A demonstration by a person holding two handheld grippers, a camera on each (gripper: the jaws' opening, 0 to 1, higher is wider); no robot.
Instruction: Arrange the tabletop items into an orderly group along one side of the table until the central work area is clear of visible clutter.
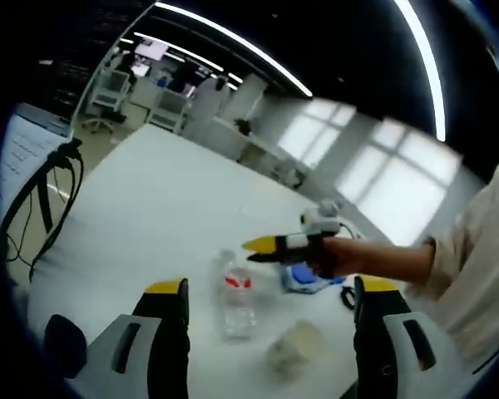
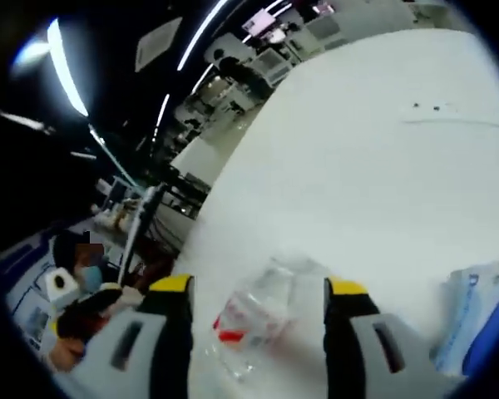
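Observation:
A clear plastic bottle (image 1: pixel 235 298) with a red label rests on the white table (image 1: pixel 158 199), ahead of and between the jaws of my left gripper (image 1: pixel 270 287), which is open and holds nothing. A crumpled whitish wad (image 1: pixel 298 347) lies just right of the bottle. My right gripper (image 1: pixel 264 249), held in a hand, hovers just beyond the bottle. In the right gripper view the bottle (image 2: pixel 254 320) shows between the widely spread jaws of the right gripper (image 2: pixel 258 287), which is open. A blue-and-white packet (image 1: pixel 303 278) lies behind the bottle.
The packet (image 2: pixel 482 316) sits at the right edge of the right gripper view. A black cable (image 1: pixel 348 295) lies by the packet. Black cables on a stand (image 1: pixel 46 208) hang at the table's left edge. Wide bare tabletop (image 2: pixel 382 150) stretches beyond. Office chairs and desks stand far behind.

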